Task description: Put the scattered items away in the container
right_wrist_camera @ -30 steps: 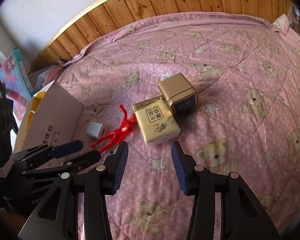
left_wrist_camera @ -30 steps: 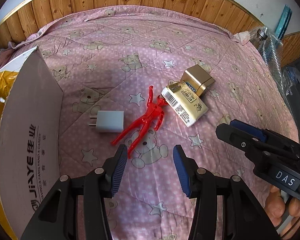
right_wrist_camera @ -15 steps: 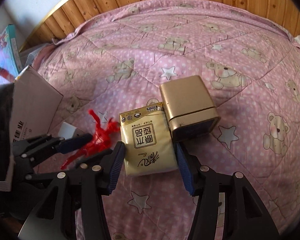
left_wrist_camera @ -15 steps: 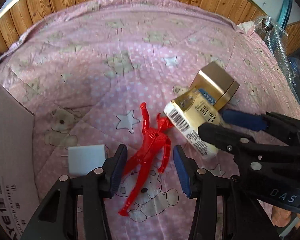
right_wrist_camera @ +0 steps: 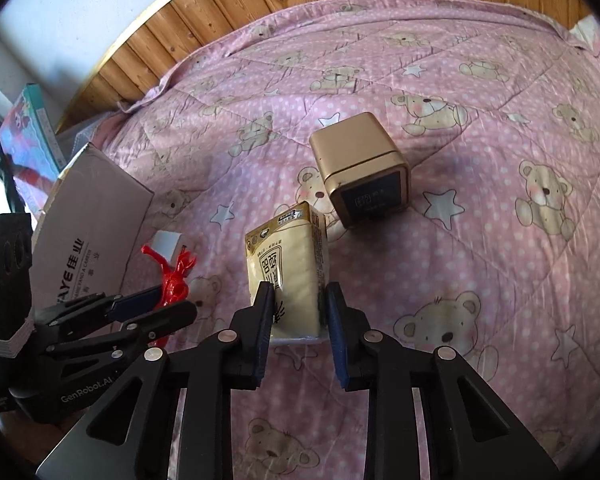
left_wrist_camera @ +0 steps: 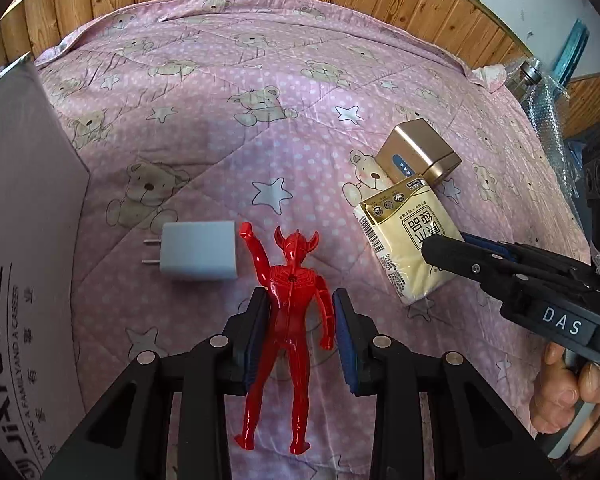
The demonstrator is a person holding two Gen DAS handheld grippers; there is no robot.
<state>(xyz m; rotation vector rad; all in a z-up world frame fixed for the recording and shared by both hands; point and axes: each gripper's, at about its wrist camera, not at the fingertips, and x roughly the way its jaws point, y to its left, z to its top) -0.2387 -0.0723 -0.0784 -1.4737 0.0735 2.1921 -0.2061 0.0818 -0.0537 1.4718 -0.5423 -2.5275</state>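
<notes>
My left tongs (left_wrist_camera: 300,320) clamp the red figure (left_wrist_camera: 290,320) and my right tongs (right_wrist_camera: 298,312) the tissue pack (right_wrist_camera: 292,272), both bound for the box (left_wrist_camera: 24,240).

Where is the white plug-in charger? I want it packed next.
In the left wrist view, the white plug-in charger lies on the pink quilt between the cardboard box and red figurine.

Both grippers closed on their finds on the pink bear quilt.

The right gripper (right_wrist_camera: 296,300) pinches a yellow tissue pack (right_wrist_camera: 286,264) between its blue-padded fingers, the pack tilted up off the quilt (right_wrist_camera: 480,240). Just beyond it sits a gold cube-shaped box (right_wrist_camera: 360,168), apart from the pack. To the left, the left gripper (right_wrist_camera: 168,304) grips a red toy figure (right_wrist_camera: 172,276), with a white charger (right_wrist_camera: 166,242) behind it and the cardboard box (right_wrist_camera: 88,220) alongside.
</notes>
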